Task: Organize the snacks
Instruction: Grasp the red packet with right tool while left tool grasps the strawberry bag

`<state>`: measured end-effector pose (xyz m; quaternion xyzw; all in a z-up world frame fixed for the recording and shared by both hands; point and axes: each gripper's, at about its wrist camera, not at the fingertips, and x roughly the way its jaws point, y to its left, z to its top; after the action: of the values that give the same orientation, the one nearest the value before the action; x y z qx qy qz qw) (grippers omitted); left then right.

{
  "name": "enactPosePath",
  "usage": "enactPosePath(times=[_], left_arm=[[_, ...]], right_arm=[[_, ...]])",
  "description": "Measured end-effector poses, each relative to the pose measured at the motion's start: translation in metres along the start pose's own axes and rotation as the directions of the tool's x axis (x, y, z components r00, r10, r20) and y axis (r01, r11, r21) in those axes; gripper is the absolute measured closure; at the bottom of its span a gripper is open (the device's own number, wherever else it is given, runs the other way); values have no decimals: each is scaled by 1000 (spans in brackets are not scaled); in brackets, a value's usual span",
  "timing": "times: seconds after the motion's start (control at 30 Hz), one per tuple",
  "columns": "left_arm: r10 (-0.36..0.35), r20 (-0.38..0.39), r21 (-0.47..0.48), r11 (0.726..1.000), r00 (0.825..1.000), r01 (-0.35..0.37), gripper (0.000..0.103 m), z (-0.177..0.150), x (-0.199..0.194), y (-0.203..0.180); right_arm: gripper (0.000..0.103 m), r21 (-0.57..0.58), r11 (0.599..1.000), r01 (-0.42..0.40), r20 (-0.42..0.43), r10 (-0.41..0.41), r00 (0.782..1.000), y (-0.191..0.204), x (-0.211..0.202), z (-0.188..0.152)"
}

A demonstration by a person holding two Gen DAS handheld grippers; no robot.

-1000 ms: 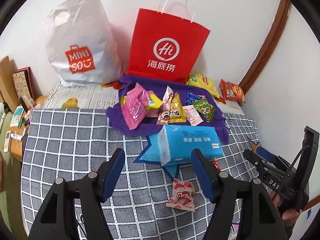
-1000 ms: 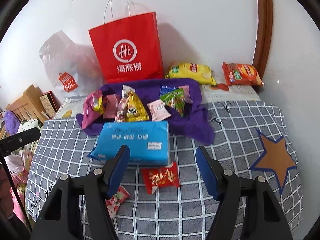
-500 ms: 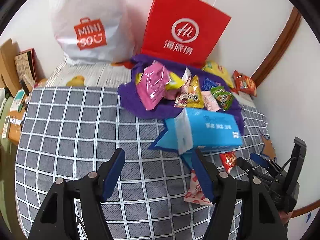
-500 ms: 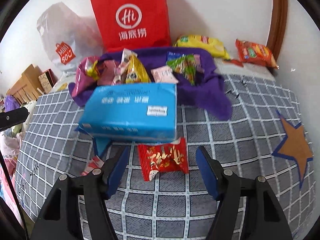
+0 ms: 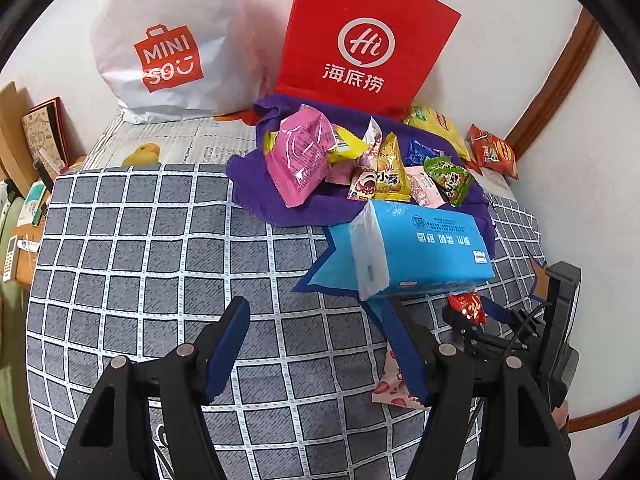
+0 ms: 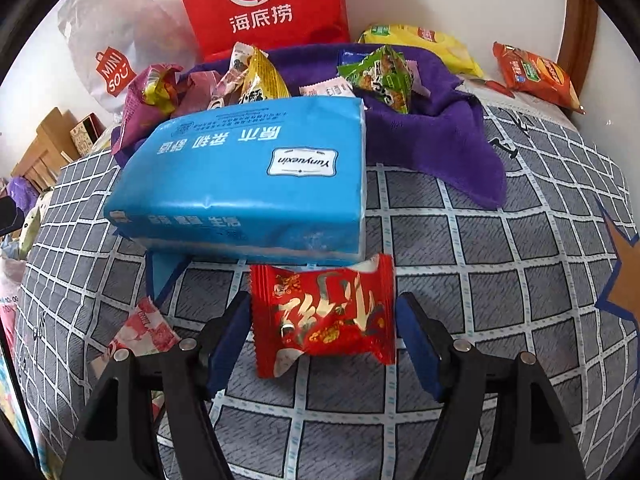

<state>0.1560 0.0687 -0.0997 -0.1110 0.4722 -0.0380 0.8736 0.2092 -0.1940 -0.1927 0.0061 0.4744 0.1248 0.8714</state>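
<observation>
Right gripper (image 6: 324, 332) has closed in, jaws spread around the red packet (image 6: 322, 314) at lower centre, so a pinch looks next. Left gripper (image 5: 320, 344) hangs spread and empty over the grid cloth (image 5: 160, 260).

A grey checked bedspread (image 6: 500, 248) fills the frame. At centre lies a blue tissue pack (image 6: 248, 184), a red snack packet (image 6: 324, 316) just below it, a pink packet (image 6: 144, 328) lower left, and a purple cloth (image 6: 440, 136) above.

Layout, bed surface

Tissue pack (image 6: 248, 184) in front of cloth (image 6: 448, 136) carrying snack packets (image 5: 360, 160); foil snack (image 6: 324, 316) just before pack; two bags (image 5: 360, 40) behind cloth.
</observation>
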Motion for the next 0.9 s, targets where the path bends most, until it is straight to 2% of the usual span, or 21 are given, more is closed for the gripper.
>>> enactPosePath(times=[0.07, 0.1, 0.2, 0.23, 0.37, 0.53, 0.67, 0.77, 0.9], left_arm=[[2, -6, 2, 1000, 1000, -2, 36, -1, 3, -1], [2, -10, 4, 1000, 1000, -2, 36, -2, 5, -2], [6, -26, 6, 1000, 1000, -6, 36, -6, 11, -5], [7, -32, 8, 1000, 999, -6, 36, -8, 13, -6], [4, -61, 26, 1000, 998, -3, 36, -17, 25, -16], [-5, -108, 54, 998, 994, 11, 36, -31, 42, -32], [-13, -140, 85, 996, 990, 25, 36, -42, 55, -48], [-23, -167, 107, 993, 986, 42, 36, -47, 65, -61], [-28, -197, 144, 988, 980, 57, 37, -55, 76, -77]], right_arm=[[33, -15, 1000, 5, 10, -5, 1000, 1, 1, 0], [40, -28, 999, 16, 15, -15, 1000, 2, 1, 0], [46, -72, 997, 33, 25, -32, 999, 4, 0, -2], [53, -73, 997, 30, 32, -28, 999, 3, -2, -3], [53, -53, 999, 8, 52, -5, 999, -9, -15, -7], [53, -43, 996, 79, 71, -75, 995, -32, -22, -24], [52, -24, 998, 63, 99, -60, 993, -46, -30, -38], [51, -16, 999, 45, 121, -43, 992, -49, -30, -46], [50, -31, 997, 68, 131, -63, 989, -45, -26, -50]])
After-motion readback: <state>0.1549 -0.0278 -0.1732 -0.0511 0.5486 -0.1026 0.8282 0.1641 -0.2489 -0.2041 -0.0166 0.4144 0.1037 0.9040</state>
